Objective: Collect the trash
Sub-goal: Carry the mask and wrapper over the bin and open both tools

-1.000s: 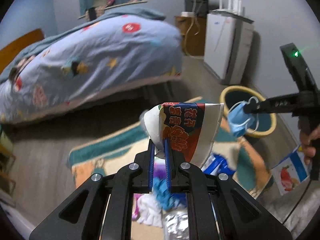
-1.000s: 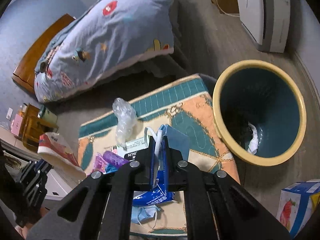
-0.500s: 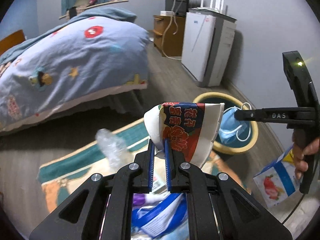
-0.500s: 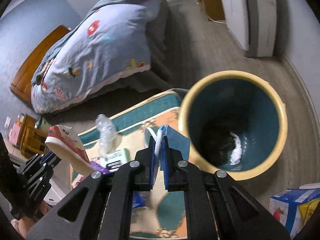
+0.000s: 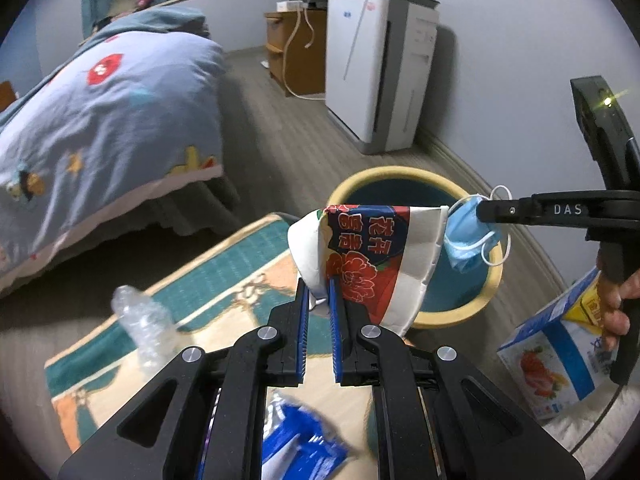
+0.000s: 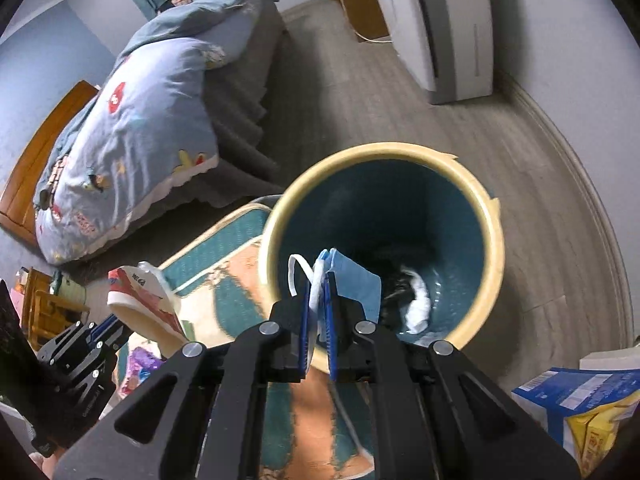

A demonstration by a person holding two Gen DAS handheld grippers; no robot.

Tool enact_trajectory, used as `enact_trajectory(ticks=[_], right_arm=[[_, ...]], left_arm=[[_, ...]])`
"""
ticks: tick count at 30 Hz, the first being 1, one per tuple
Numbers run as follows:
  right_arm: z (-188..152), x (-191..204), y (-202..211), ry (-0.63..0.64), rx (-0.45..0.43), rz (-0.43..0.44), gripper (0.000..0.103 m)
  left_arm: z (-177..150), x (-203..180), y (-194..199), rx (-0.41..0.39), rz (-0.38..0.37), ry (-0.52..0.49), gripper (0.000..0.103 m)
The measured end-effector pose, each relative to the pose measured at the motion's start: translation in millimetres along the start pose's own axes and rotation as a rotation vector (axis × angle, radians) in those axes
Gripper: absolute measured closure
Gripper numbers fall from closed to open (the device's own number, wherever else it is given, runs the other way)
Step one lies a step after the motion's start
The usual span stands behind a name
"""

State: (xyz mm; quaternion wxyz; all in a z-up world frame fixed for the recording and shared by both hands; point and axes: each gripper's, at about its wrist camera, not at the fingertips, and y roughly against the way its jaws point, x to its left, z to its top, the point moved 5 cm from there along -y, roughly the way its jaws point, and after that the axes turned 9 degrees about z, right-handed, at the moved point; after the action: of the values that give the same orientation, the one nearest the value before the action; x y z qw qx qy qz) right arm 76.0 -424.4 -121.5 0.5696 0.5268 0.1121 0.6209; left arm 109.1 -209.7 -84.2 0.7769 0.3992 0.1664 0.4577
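My left gripper [image 5: 318, 292] is shut on the rim of a crushed paper noodle bowl [image 5: 372, 256], white with red and navy print, held up in front of the bin. The bin [image 5: 456, 312] is round, cream-rimmed and teal inside. My right gripper [image 6: 319, 286] is shut on a blue face mask [image 6: 354, 280], which hangs over the bin's [image 6: 490, 236] open mouth. Some white crumpled trash [image 6: 418, 308] lies at its bottom. In the left wrist view the mask [image 5: 466, 236] dangles from the right gripper's tip at the bowl's right edge. The bowl [image 6: 140, 296] also shows low left in the right wrist view.
A patterned rug [image 5: 224, 280] carries a clear crumpled plastic bottle [image 5: 140, 324] and a blue wrapper [image 5: 304, 440]. A blue juice carton [image 5: 556, 364] stands right of the bin. A bed with a blue quilt [image 5: 104, 112] lies to the left, a white appliance [image 5: 380, 72] by the wall.
Both grippers have carried their loads toward the bin. It has grown larger in both views, and the mask has gone from above the rug to above the bin's mouth.
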Motion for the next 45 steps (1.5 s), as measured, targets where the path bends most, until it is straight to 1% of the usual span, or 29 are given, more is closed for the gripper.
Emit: enact_trajectory(ticks=[7, 12, 16, 22, 24, 26, 27, 28, 29, 30, 31, 32, 33, 35, 36, 37, 38, 39, 45], right_arm=[[3, -17, -9, 0.010, 0.019, -0.061, 0.096], [6, -28, -12, -0.022, 0.019, -0.070, 0.096], [7, -32, -14, -0.028, 0.023, -0.080, 0.096], [7, -42, -12, -0.056, 0.015, -0.080, 0.096], [7, -44, -11, -0.057, 0.013, -0.081, 0.096], [7, -44, -11, -0.059, 0.014, -0.080, 0.096], [7, -45, -11, -0.059, 0.014, -0.078, 0.095], [7, -45, -10, -0.058, 0.012, -0.081, 0.091], [8, -45, -10, -0.057, 0.009, -0.082, 0.080], [8, -45, -9, -0.055, 0.003, -0.084, 0.071], [9, -44, -7, -0.054, -0.006, -0.086, 0.056], [10, -43, -5, -0.054, -0.017, -0.089, 0.045], [11, -41, -1, -0.054, -0.032, -0.091, 0.041], [13, -38, 3, -0.055, -0.051, -0.095, 0.023], [14, -36, 6, -0.057, -0.064, -0.097, 0.018], [15, -31, 8, -0.056, -0.074, -0.094, 0.011], [16, -28, 11, -0.054, -0.083, -0.093, 0.007], [17, -24, 14, -0.048, -0.093, -0.093, 0.006], [16, 2, 21, 0.028, -0.090, -0.143, 0.006]], left_arm=[[10, -34, -35, 0.029, -0.030, -0.015, 0.092], [19, -48, -58, 0.033, -0.018, -0.018, 0.092], [20, -56, -69, 0.043, -0.009, -0.030, 0.092], [21, -61, -76, 0.047, -0.015, -0.032, 0.092], [21, -62, -77, 0.047, -0.008, -0.039, 0.089], [19, -62, -76, 0.048, 0.002, -0.045, 0.081], [19, -60, -75, 0.045, 0.009, -0.046, 0.071], [19, -58, -74, 0.040, 0.016, -0.042, 0.059], [19, -56, -72, 0.036, 0.020, -0.037, 0.053], [19, -53, -70, 0.030, 0.026, -0.029, 0.045], [19, -49, -66, 0.021, 0.031, -0.016, 0.039], [20, -45, -64, 0.014, 0.036, -0.008, 0.035], [21, -42, -61, 0.006, 0.038, 0.003, 0.029], [21, -36, -55, -0.009, 0.044, 0.019, 0.023], [21, -33, -52, -0.016, 0.055, 0.024, 0.021], [21, -31, -49, -0.021, 0.062, 0.026, 0.018], [21, -29, -46, -0.029, 0.071, 0.027, 0.017], [20, -26, -42, -0.036, 0.079, 0.028, 0.015], [15, -11, -20, -0.054, 0.119, 0.038, 0.010]])
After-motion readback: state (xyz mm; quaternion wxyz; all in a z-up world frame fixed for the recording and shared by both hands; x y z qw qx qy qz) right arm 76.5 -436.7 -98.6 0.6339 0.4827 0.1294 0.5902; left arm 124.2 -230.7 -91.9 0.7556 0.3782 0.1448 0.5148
